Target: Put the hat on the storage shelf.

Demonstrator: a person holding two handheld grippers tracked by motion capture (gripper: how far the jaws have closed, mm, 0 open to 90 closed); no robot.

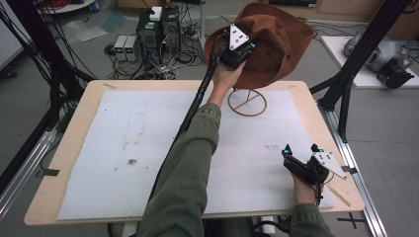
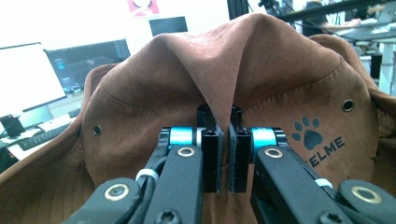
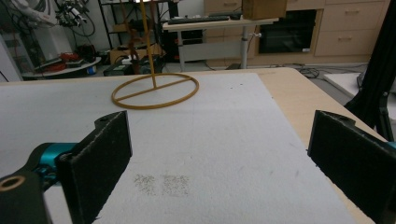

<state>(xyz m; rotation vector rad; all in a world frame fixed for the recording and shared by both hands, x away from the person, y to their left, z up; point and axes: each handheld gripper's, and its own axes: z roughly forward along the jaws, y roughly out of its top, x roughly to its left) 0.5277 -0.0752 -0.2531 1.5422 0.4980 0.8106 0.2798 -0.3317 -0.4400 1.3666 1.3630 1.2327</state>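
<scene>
The left gripper (image 1: 237,47) pinches a fold of the brown suede hat (image 1: 269,47), held aloft above the gold wire hat stand (image 1: 247,102) at the table's far edge. The hat doesn't look settled on the stand yet; lowering and release remain. The right gripper (image 1: 302,154) rests wide open and empty on the white mat (image 1: 123,148). Nothing obstructs the stand.
</scene>
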